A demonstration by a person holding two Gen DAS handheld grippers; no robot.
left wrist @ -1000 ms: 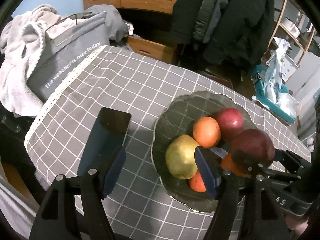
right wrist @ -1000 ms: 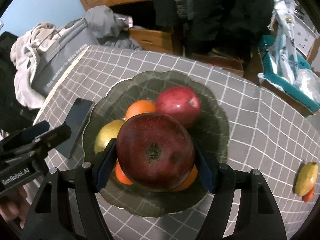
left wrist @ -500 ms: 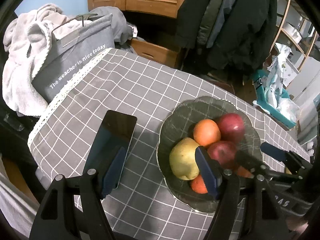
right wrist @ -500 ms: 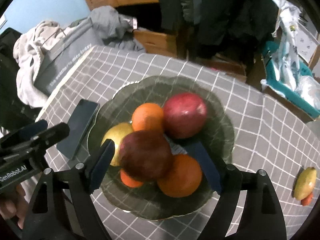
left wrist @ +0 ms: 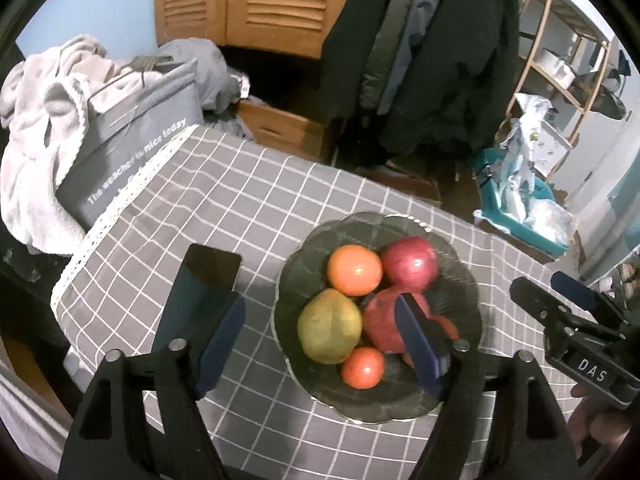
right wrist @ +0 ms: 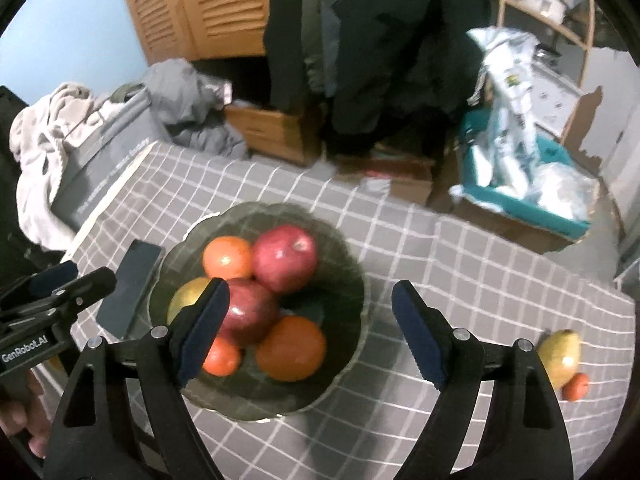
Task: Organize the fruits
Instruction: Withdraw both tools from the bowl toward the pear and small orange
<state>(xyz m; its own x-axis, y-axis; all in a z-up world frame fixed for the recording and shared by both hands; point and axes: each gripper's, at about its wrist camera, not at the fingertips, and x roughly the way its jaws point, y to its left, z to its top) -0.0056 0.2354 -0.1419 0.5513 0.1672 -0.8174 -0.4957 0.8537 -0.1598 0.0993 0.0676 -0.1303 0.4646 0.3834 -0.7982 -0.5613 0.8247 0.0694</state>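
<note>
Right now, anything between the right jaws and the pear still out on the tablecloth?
Nothing visible. The right gripper is open and empty above the bowl's near right rim; bare checked tablecloth runs to the pear, with a small orange fruit against it.

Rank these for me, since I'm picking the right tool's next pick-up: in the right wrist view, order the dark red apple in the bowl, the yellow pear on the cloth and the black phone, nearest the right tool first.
1. Dark red apple, in the bowl, beside the tool's left finger.
2. Black phone, left of the bowl.
3. Yellow pear, far right on the cloth.
</note>
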